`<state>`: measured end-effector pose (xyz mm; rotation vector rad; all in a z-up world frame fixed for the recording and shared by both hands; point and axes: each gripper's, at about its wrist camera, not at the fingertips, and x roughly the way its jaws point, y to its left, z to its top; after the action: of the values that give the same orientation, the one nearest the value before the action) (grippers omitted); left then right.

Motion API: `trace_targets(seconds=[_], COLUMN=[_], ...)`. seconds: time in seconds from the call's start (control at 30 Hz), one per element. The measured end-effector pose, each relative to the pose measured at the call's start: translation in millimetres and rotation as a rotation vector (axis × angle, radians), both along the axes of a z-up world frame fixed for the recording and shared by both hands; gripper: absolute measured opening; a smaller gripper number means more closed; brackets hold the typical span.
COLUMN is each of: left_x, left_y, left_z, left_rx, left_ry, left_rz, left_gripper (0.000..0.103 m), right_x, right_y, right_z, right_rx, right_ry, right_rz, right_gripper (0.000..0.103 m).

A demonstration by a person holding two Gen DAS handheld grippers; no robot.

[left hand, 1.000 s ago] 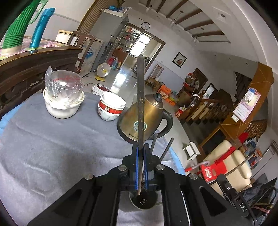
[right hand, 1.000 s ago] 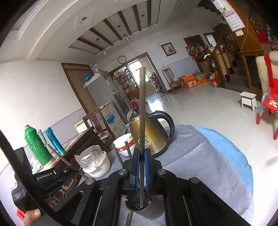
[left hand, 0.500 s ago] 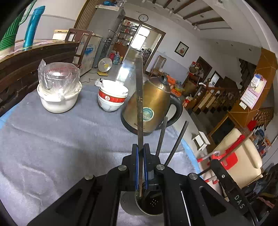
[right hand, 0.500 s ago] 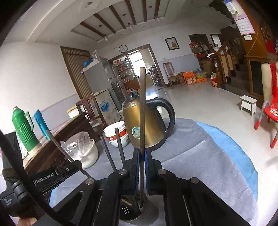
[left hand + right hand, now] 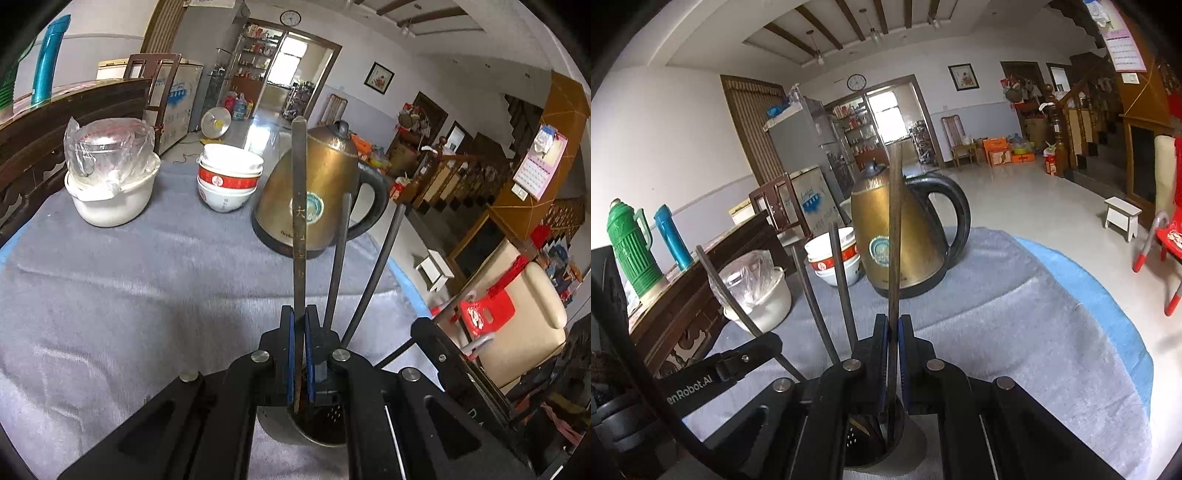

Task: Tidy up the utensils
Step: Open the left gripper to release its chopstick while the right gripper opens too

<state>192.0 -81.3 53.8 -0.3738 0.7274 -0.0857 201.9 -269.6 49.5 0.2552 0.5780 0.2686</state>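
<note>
Through the left wrist camera I saw a dark chopstick (image 5: 298,221) standing upright, pinched between the blue pads of my left gripper (image 5: 299,325), its lower end reaching down into the metal utensil cup (image 5: 284,428) at six o'clock of the view. Two more chopsticks (image 5: 338,258) leaned out of the same cup toward one o'clock, just beside the held one. At three to four o'clock, the black body of the other gripper crossed the frame.

Through the right wrist camera my right gripper (image 5: 893,332) was likewise clamped on a brown chopstick (image 5: 894,236), upright, with its lower end inside the perforated cup (image 5: 871,446) directly below the jaws. Two loose chopsticks (image 5: 842,280) rose from the cup toward eleven o'clock. At nine o'clock the left gripper's arm showed with its own stick slanting up toward ten o'clock.

The cup stood on a grey cloth (image 5: 147,295) over the round table. Beyond the held stick, at twelve o'clock, was a brass-coloured kettle (image 5: 325,192) with a black handle. At eleven o'clock sat stacked red-and-white bowls (image 5: 229,181), and at ten o'clock a white pot (image 5: 110,199) holding a plastic-wrapped glass vessel. In the right view, a green thermos (image 5: 629,254) and a blue flask (image 5: 670,236) stood on a wooden sideboard at nine o'clock.
</note>
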Motion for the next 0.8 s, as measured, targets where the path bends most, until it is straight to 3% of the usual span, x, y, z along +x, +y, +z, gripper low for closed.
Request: trace_targets(seconds=[0.3, 0.33, 0.4, 0.43, 0.47, 0.57, 0.63, 0.8], left_x=[-4.2, -5.0, -6.4, -9.4, -12.0, -21.2, -28.6, -61.3], left_y=[-1.5, -1.1, 0.5, 3.2, 5.3, 13.5, 20.9, 49.8], left_z=[2.8, 3.8, 5.9, 8.4, 11.3, 21.0, 26.2, 38.8], left_rx=[0.0, 0.001, 0.001, -0.009, -0.016, -0.031, -0.043, -0.041], left_ry=[0.029, 0.035, 0.043, 0.038, 0.029, 0.008, -0.004, -0.04], left_rz=[-0.003, 0.001, 0.014, 0.025, 0.032, 0.046, 0.048, 0.089], left_gripper=[0.007, 0.012, 0.032, 0.041, 0.043, 0.046, 0.05, 0.06], right_x=[3.0, 3.4, 4.3, 4.3, 3.6, -2.9, -9.4, -37.8], right_y=[-1.9, -2.1, -3.1, -3.1, -3.9, -10.1, -16.1, -32.6], right_z=[-7.3, -7.6, -7.9, -7.6, -6.7, -0.9, 4.7, 20.0], right_rx=[0.005, 0.001, -0.007, -0.009, -0.012, -0.007, 0.003, 0.027], right_ry=[0.054, 0.057, 0.072, 0.077, 0.081, 0.067, 0.049, -0.004], right_rz=[0.017, 0.016, 0.014, 0.013, 0.01, -0.008, -0.025, -0.063], right_gripper=[0.008, 0.008, 0.009, 0.013, 0.015, 0.034, 0.061, 0.064])
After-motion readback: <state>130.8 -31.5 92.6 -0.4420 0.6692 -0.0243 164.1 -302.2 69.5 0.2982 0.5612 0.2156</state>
